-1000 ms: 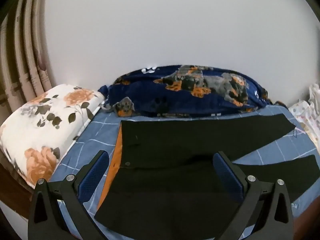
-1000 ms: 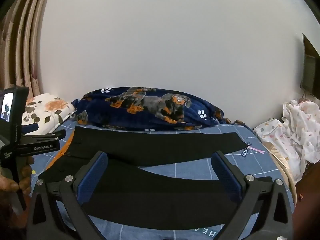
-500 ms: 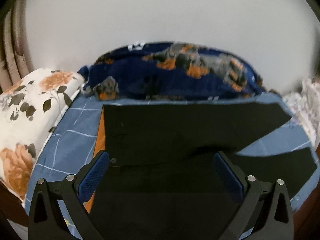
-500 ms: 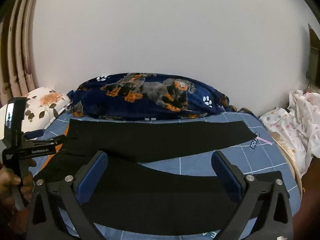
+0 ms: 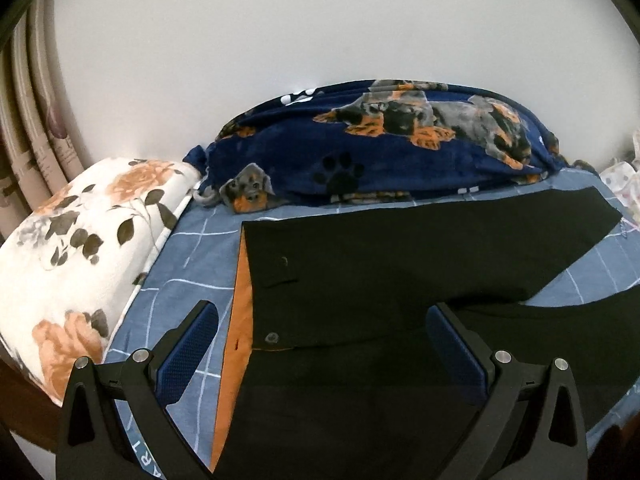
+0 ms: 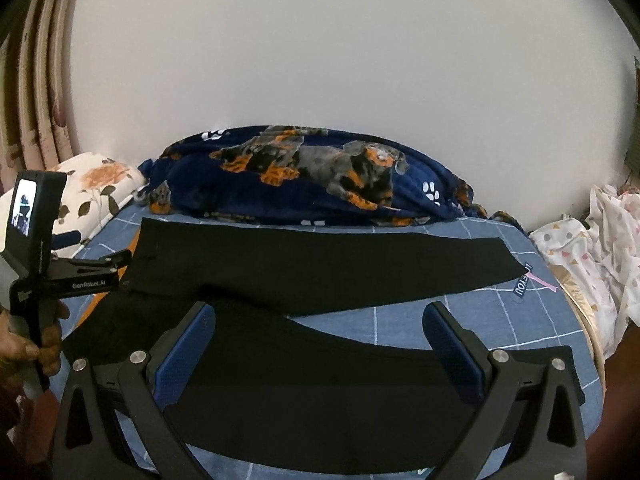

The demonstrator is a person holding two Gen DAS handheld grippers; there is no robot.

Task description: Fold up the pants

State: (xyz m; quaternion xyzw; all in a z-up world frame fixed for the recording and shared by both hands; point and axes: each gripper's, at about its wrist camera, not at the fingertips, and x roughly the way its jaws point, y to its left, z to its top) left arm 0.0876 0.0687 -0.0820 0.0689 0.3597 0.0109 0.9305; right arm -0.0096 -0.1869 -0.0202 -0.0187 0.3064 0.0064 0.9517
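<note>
While both grippers gape, pants (image 5: 392,264) lie unfolded.

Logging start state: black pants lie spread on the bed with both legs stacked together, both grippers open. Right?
Not quite. The pants lie with legs splayed apart, blue bed showing between them in the right wrist view. Left gripper and right gripper are open.

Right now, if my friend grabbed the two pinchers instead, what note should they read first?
Left gripper: open, empty, over the waistband end of the black pants.
Right gripper: open, empty, over the near leg.
The pants lie flat on the blue checked bedsheet, legs spread in a V, the orange lining showing at the waist.
Done: pants laid out.
Left: every fold. Probably bring one leg onto the other first, then fold along the length.
</note>
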